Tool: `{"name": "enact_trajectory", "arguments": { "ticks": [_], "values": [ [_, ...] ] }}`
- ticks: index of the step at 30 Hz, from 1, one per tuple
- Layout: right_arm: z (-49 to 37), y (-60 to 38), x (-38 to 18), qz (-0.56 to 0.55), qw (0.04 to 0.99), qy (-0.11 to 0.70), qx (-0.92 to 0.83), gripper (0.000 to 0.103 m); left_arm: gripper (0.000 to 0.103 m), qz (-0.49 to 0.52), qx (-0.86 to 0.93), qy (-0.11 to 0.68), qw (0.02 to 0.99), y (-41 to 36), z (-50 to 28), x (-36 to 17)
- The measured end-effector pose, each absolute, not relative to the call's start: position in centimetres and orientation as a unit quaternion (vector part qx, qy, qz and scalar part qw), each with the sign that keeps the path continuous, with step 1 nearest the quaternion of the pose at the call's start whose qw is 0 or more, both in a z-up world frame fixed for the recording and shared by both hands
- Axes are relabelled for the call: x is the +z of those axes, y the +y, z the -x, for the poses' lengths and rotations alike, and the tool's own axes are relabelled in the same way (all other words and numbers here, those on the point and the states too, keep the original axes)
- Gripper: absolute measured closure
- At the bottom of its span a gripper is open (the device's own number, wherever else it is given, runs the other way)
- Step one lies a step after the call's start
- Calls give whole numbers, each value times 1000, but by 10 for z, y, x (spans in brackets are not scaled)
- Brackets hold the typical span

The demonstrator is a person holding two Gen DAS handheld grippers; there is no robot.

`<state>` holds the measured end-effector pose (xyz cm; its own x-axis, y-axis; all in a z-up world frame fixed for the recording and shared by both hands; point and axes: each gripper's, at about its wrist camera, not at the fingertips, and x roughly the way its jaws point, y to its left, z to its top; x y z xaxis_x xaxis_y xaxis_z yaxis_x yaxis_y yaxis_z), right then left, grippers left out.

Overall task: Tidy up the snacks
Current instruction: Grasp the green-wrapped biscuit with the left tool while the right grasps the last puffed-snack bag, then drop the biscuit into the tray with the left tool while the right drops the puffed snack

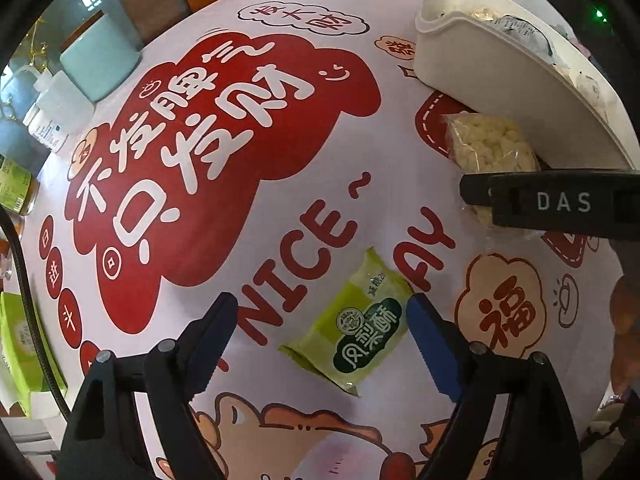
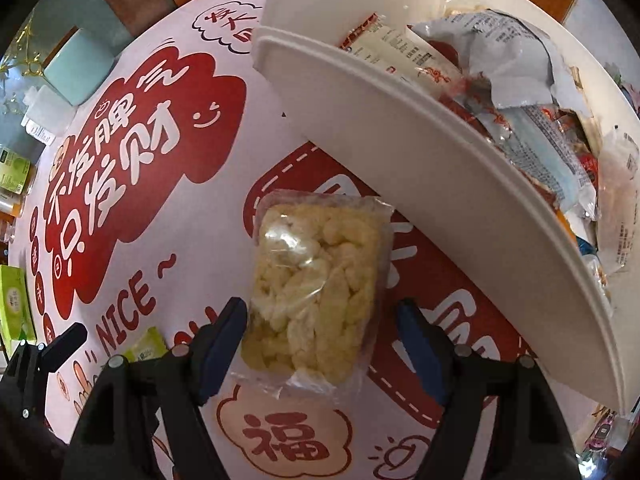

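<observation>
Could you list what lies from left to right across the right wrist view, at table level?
Green box → green snack packet → clear bag of puffed snacks, between the open right claw tips → white bin filled with snack wrappers.

Both tools point forward and down with jaws spread wide: the left tool, and the right tool, whose black body crosses the left view's right edge.

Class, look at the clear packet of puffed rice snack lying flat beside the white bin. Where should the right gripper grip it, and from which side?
Grip the rice snack packet across its narrow width near the close end, coming down from above. It lies flat on the table mat, long axis pointing away, and the open right gripper straddles it. The white bin crowds its far right corner.
</observation>
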<state>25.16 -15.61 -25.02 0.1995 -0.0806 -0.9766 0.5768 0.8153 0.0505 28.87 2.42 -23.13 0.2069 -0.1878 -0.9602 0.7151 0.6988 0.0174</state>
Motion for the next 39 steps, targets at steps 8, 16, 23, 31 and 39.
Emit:
{"name": "enact_trajectory", "arguments": {
  "ticks": [8,16,23,31,39],
  "values": [
    [-257,-158,-254,-207,741,601,-216,23,17,-256,-333,563,712,21,-276,-236],
    [-257,-145,-254,-156,754,604,-207,29,57,-242,-309,569,722,22,-282,-240],
    [-239,-128,-245,-131,771,602,-161,47,62,-207,-263,589,736,35,-277,-232],
    [-191,-111,-202,-85,801,586,-88,47,62,-128,-216,575,779,71,-234,-176],
    [-154,-126,-123,-53,854,514,-64,47,62,-70,-236,516,820,52,-191,-84]
  ]
}}
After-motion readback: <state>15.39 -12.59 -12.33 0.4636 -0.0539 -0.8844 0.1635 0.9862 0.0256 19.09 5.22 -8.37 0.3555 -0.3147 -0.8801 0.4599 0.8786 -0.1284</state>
